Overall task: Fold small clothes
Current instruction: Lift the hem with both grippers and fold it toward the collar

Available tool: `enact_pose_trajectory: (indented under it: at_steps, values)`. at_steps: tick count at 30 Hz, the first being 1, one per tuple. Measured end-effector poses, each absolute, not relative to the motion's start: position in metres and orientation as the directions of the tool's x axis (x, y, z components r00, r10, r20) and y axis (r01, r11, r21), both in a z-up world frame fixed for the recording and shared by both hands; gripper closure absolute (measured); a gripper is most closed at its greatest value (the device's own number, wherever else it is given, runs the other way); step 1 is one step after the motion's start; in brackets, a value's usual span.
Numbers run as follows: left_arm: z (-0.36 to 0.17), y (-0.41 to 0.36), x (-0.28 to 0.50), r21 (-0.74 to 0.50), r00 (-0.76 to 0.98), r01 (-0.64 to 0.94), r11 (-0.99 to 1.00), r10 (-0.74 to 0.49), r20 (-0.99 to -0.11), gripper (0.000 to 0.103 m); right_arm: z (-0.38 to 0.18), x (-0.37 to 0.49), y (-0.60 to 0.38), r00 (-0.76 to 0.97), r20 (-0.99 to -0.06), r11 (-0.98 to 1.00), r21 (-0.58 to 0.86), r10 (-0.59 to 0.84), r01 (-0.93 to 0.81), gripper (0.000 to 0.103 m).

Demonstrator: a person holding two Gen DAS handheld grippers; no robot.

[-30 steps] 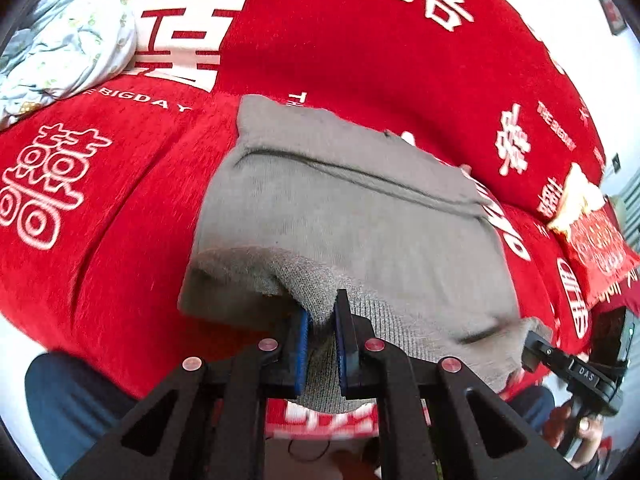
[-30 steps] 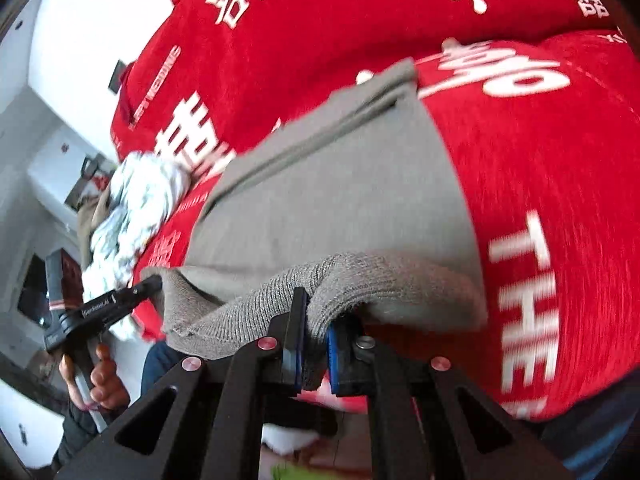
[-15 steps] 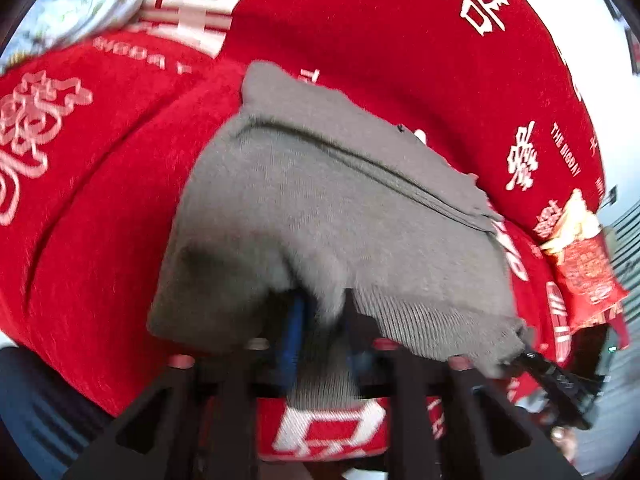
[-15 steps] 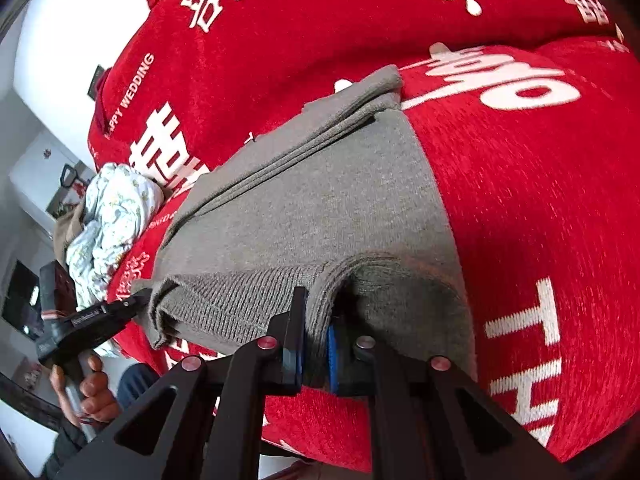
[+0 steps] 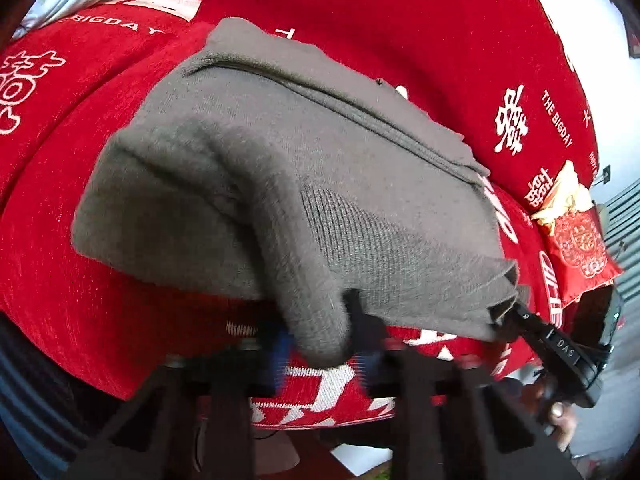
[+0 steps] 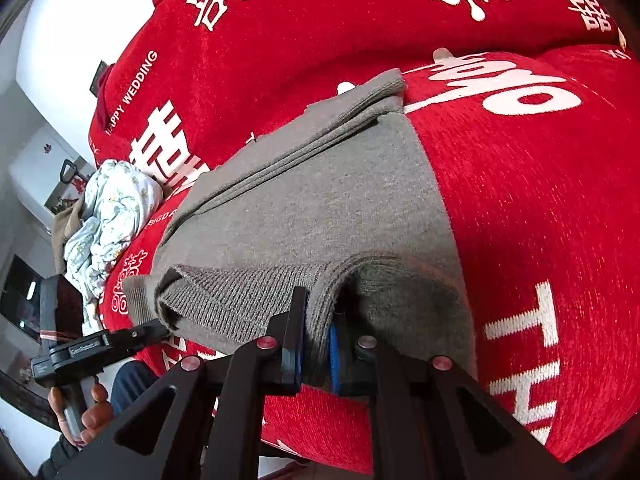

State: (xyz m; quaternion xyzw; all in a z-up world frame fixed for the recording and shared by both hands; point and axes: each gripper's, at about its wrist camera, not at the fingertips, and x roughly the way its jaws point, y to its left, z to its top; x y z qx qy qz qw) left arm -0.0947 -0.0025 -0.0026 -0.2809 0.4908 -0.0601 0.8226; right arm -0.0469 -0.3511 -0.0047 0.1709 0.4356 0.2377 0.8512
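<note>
Grey sweater [image 5: 304, 168] folded at red blanket's [image 5: 400, 32] near edge, right gripper [image 6: 316, 344] clamping its hem, left gripper [image 5: 320, 356] jaws closing around a fold.

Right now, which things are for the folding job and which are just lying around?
For the job:
- grey knitted garment, half folded
- right tongs, clamped on its ribbed hem
- left tongs, closing, with a fold between them

Just lying about:
- crumpled pale floral cloth
- red pouch with gold trim
- red printed cover underneath
</note>
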Motion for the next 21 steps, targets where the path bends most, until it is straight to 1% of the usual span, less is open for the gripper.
enact_pose_trajectory:
  at_steps: [3, 5, 9, 21]
  values:
    - [0.001, 0.008, -0.101, -0.57, 0.538, -0.19, 0.799, -0.401, -0.741, 0.09, -0.002, -0.049, -0.35, 0.512, -0.664, 0.835, 0.482, 0.545, -0.265, 0.092]
    - [0.007, 0.01, -0.108, -0.574, 0.562, -0.184, 0.798, -0.394, -0.727, 0.092, 0.001, -0.052, -0.352, 0.52, -0.655, 0.832, 0.489, 0.548, -0.262, 0.093]
    - [0.026, 0.016, -0.119, -0.569, 0.624, -0.156, 0.807, -0.365, -0.69, 0.092, 0.01, -0.057, -0.353, 0.54, -0.639, 0.832, 0.485, 0.548, -0.27, 0.093]
    - [0.074, 0.033, -0.116, -0.568, 0.728, -0.107, 0.816, -0.325, -0.604, 0.092, 0.059, -0.064, -0.347, 0.607, -0.598, 0.847, 0.441, 0.524, -0.297, 0.094]
